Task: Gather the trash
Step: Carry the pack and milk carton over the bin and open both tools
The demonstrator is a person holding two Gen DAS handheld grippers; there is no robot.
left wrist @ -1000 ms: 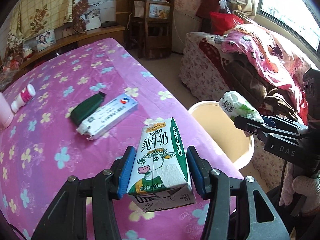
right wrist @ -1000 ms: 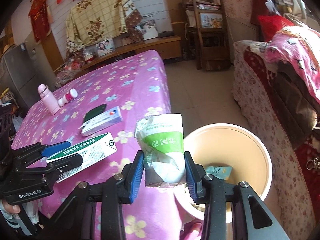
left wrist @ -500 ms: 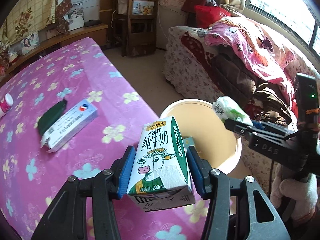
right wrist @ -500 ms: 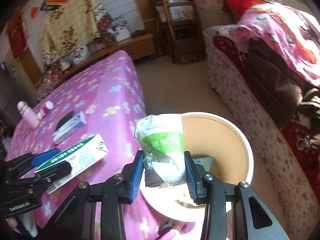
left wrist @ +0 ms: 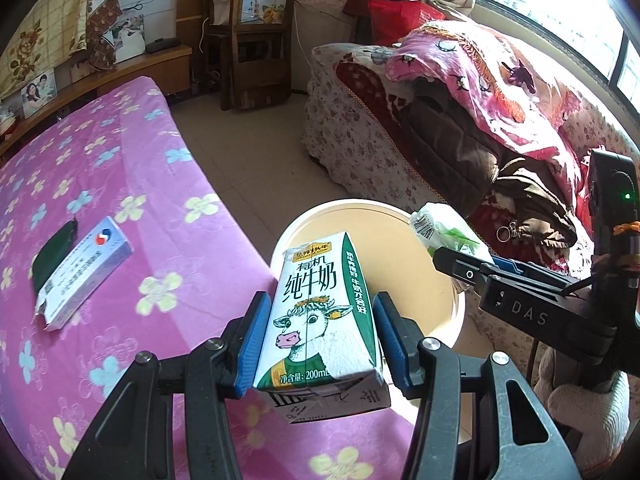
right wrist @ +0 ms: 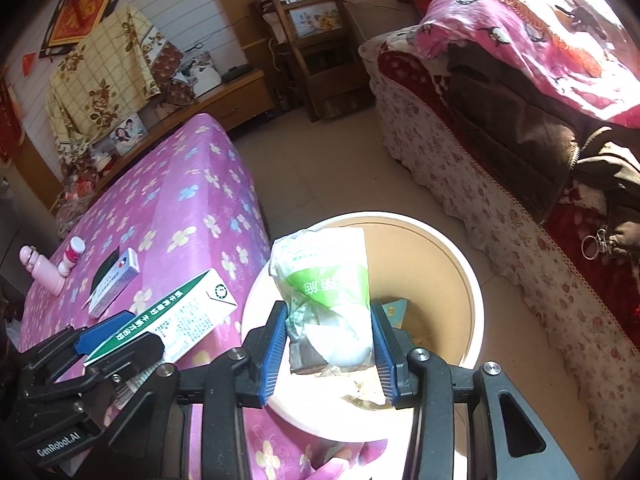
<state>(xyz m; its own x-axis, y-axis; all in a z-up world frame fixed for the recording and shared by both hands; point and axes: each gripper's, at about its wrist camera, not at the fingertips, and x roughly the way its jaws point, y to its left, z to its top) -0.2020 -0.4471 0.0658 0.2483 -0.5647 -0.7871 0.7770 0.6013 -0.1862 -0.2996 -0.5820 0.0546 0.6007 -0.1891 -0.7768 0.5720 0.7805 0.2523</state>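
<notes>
Left claw (left wrist: 318, 338) clamps a boxy cardboard milk carton (left wrist: 320, 320) at the round beige bin (left wrist: 452, 300) rim; right claw (right wrist: 329, 346) grips a crinkled plastic wrapper (right wrist: 326, 292) above the bin's opening.

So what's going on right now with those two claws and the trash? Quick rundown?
Left claw shut on milk carton. Right claw shut on crumpled green-and-white wrapper, above the bin. Nothing blocking the bin mouth.
</notes>
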